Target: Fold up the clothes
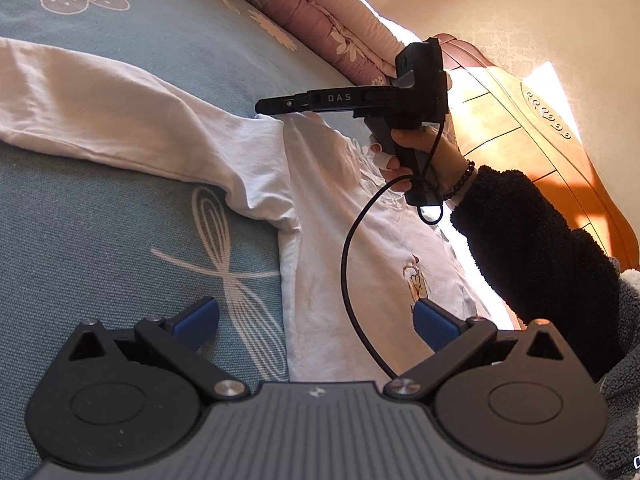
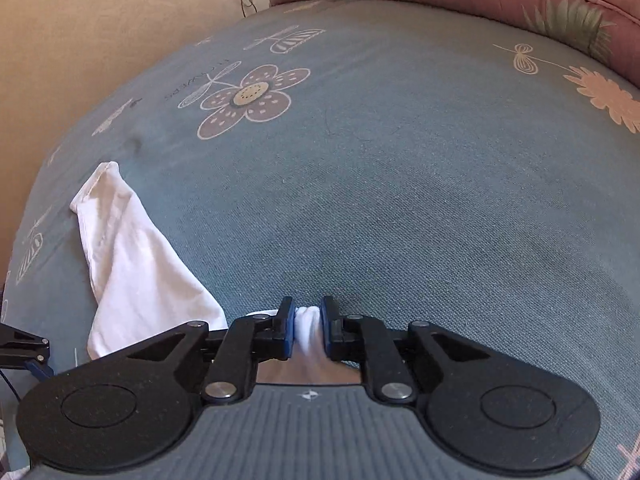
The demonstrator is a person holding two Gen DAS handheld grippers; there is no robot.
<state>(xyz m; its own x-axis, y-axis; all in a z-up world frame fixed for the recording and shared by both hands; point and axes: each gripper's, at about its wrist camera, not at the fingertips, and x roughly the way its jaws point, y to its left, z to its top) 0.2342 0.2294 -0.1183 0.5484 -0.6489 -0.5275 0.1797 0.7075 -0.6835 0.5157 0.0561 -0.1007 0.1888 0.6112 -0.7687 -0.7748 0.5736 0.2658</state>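
Note:
A white long-sleeved shirt (image 1: 328, 220) lies flat on the blue flowered bedspread (image 1: 100, 240), one sleeve (image 1: 100, 100) stretched out to the left. My left gripper (image 1: 314, 316) hangs open above the shirt's lower body with nothing between its blue pads (image 1: 430, 322). A hand holds my right gripper (image 1: 272, 105) at the shirt's shoulder, which peaks up to its tip. In the right wrist view its jaws (image 2: 309, 320) stand a narrow gap apart, shut on a bunch of white shirt fabric (image 2: 308, 330). The sleeve (image 2: 136, 264) trails off to the left.
A folded pink quilt (image 1: 320, 12) lies along the far side of the bed. A wooden bed board (image 1: 520, 120) rises at the right. The person's dark fleece sleeve (image 1: 532, 248) and a black cable (image 1: 348, 248) cross over the shirt.

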